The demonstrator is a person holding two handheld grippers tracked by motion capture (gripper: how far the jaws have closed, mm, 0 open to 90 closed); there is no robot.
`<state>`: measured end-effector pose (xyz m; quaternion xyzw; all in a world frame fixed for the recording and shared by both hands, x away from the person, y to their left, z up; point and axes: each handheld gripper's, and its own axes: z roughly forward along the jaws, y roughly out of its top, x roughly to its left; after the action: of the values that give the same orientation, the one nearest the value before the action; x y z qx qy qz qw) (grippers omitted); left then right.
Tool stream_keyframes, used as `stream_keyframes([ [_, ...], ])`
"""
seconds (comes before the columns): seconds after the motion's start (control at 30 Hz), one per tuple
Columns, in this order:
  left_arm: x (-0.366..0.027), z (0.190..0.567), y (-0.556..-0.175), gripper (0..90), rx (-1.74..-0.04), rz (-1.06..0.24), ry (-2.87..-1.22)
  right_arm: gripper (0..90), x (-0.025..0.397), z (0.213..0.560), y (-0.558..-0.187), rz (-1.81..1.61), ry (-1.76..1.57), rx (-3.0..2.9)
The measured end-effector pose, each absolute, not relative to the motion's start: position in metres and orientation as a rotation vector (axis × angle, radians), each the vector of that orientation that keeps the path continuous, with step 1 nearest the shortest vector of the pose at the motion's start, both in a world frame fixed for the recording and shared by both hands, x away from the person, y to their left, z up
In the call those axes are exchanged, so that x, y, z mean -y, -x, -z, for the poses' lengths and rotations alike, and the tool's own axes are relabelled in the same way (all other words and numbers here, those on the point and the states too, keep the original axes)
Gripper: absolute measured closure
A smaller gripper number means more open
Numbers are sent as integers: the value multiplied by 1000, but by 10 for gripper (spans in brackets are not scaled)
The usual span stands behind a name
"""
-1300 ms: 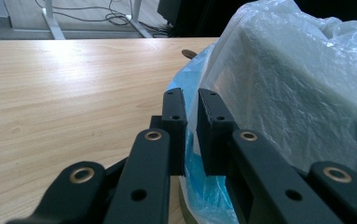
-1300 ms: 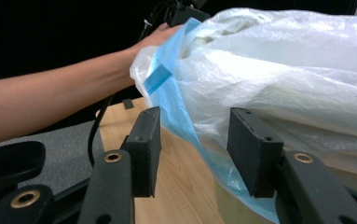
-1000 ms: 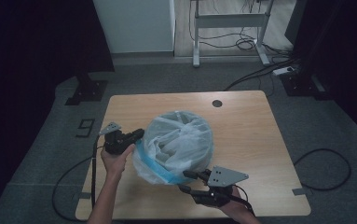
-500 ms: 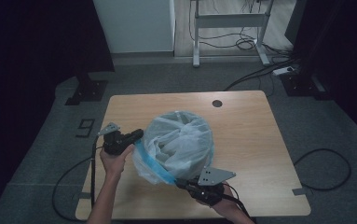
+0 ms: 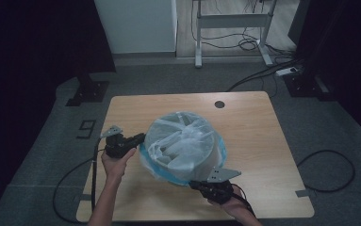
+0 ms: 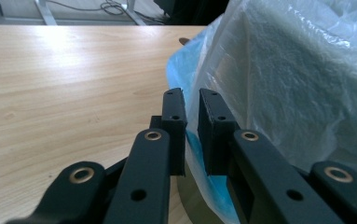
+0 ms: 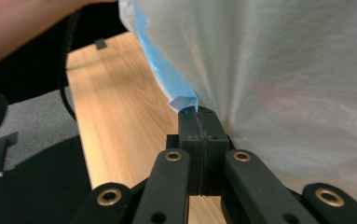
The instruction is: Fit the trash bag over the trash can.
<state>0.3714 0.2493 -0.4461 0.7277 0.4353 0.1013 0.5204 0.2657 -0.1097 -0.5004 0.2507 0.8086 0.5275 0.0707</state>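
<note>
A light wooden table (image 5: 263,141) with a small round hole near its far edge stands on grey carpet in a dim room, with black curtains at either side, a white panel and a metal desk frame beyond, and cables trailing across the floor. What sits under the clear plastic bag (image 5: 183,143) is hard to make out through the crinkled film; it reads only as a pale, rounded bulk, and the bag's blue edge (image 5: 168,176) is partly tucked beneath it. The left gripper (image 6: 192,100) has its jaws a little apart, with the bag's blue-trimmed film running into the narrow gap between them; whether they pinch it cannot be told. The bulk of the bag rises just right of those fingers. The right gripper (image 7: 198,112) has its jaws pressed together on the bag's film, a blue corner poking out just past the fingertips, and the bag looming above and to their right.
</note>
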Motion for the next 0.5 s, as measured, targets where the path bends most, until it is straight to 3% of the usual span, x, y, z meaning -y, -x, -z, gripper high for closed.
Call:
stream_keyframes([
  [0.23, -249, 450, -370, 782, -1042, -222, -1763, 886, 117, 509, -271, -1608, -795, -2421],
  [0.27, -249, 450, -370, 722, -1039, -216, -1765, 795, 118, 507, -269, -1640, -786, -2412],
  [0.3, -250, 450, -370, 722, -1041, -219, -1767, 795, 118, 507, -269, -1640, -786, -2412],
  [0.4, -251, 447, -366, 531, -1044, -251, -1759, 606, 121, 501, -261, -1701, -776, -2347],
  [0.5, -255, 442, -362, 396, -1035, -274, -1737, 515, 126, 493, -253, -1756, -764, -2277],
])
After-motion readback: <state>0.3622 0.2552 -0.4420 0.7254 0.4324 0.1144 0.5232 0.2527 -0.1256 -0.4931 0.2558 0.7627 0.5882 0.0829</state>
